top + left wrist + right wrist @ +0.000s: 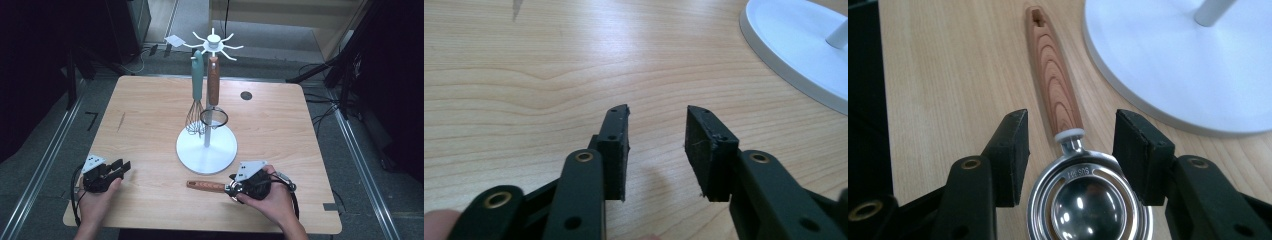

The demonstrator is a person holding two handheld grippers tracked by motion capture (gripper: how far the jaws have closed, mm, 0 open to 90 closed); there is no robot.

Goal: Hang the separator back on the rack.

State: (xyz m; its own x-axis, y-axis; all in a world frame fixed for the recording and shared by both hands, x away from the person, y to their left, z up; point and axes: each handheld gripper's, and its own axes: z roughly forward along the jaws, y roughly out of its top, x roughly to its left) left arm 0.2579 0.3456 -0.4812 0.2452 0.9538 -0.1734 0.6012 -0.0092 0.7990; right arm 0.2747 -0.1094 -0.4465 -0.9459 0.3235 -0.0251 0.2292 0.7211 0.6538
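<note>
Wooden table point(150, 110), egg separator point(1068, 150) lying flat, handle toward left tool point(656, 150); both tools part-open, empty.

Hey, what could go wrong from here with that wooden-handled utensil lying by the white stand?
1. The right gripper straddles the utensil's metal head with its pads apart; closing on that rounded, polished rim might let it slip or twist.
2. The stand's white base lies close beside the handle, so a swing while lifting may knock it and shake the hanging whisk and strainer.
3. The left gripper is open over bare table, too far to steady anything.
</note>
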